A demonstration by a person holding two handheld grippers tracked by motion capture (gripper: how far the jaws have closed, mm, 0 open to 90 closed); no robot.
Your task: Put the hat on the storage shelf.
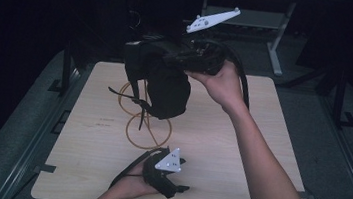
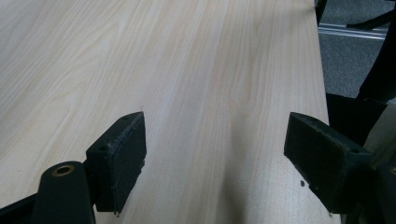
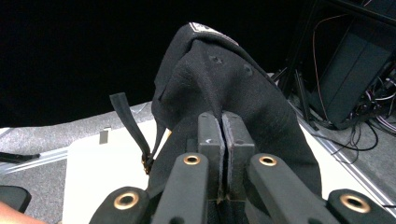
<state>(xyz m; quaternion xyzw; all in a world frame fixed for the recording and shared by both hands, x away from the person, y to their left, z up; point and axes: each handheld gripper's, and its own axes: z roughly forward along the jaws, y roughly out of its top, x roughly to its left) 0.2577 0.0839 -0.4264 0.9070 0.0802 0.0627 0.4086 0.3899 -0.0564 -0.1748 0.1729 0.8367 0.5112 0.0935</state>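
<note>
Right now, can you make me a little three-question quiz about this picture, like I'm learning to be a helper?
1. True or false: the right gripper is shut on the black bag.
2. Which gripper has open jaws with nothing between them?
A. left
B. right
3. Fill in: a tan ____ lies looped on the table under the bag.

Key:
1. True. Its jaws pinch the bag's fabric, and the bag hangs above the table.
2. A. The left gripper is low over bare wood, jaws wide apart.
3. Cord.
</note>
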